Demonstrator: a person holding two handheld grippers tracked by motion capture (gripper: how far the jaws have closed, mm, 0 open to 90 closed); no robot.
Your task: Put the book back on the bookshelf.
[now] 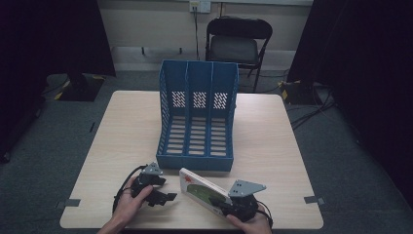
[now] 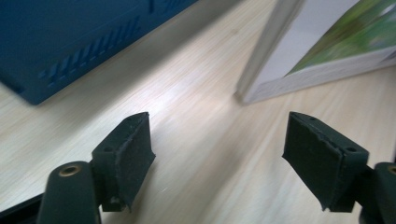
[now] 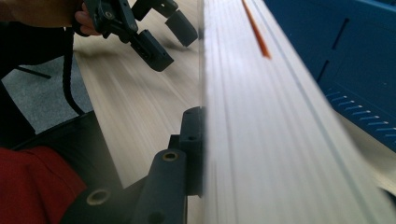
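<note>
The right gripper [image 1: 233,204] has its fingers clamped on the book [image 1: 202,190], held tilted on edge just off the worktop [image 1: 272,146] before the blue file rack [image 1: 197,122], likely for slotting in; the left gripper [image 1: 165,197] waits beside it, fingers apart and empty.

Blue file rack [image 1: 197,117], three bays, slotted walls, white showing through perforated back. Book [image 1: 203,191]: white cover, green picture, red mark near one corner. Pale wood-grain table [image 1: 272,146]. Black folding chair [image 1: 237,41]. Grey floor [image 1: 350,165].
</note>
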